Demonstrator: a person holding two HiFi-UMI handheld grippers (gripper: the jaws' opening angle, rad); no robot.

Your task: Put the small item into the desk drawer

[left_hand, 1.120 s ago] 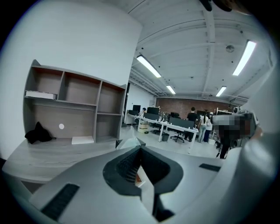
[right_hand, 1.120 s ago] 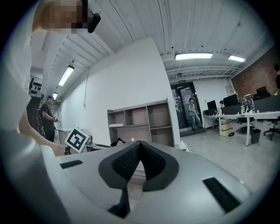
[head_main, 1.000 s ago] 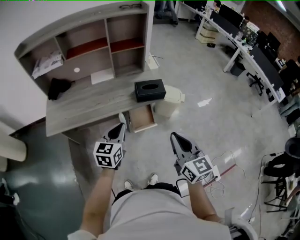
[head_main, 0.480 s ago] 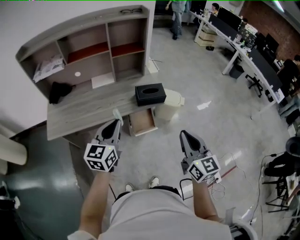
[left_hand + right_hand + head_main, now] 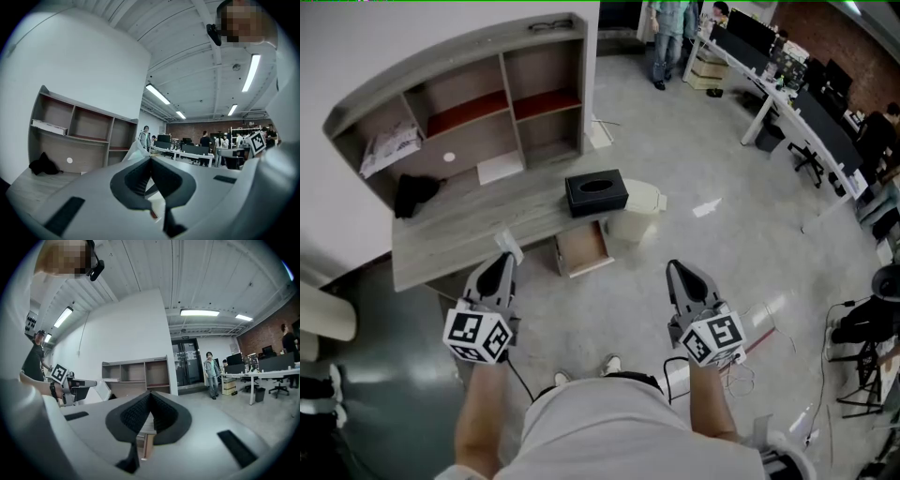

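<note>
The small item point(image 5: 508, 246) is a white, thin packet, and my left gripper point(image 5: 504, 259) is shut on it, holding it over the front edge of the grey desk point(image 5: 459, 230). In the left gripper view the item point(image 5: 135, 151) sticks up past the closed jaws of my left gripper point(image 5: 151, 159). The desk drawer point(image 5: 584, 251) stands pulled open under the desk's right end, to the right of that gripper. My right gripper point(image 5: 675, 268) hangs over the floor right of the drawer, shut and empty; in its own view my right gripper point(image 5: 150, 395) has its pads together.
A black tissue box point(image 5: 596, 192) sits on the desk's right end above the drawer. A white bin point(image 5: 637, 208) stands beside it on the floor. The hutch point(image 5: 487, 94) holds papers; a black object point(image 5: 412, 193) lies on the desk. People stand by far desks point(image 5: 787, 103).
My left gripper has moved left and slightly back from the drawer, carrying the white item with it. The right gripper has drifted a little to the right.
</note>
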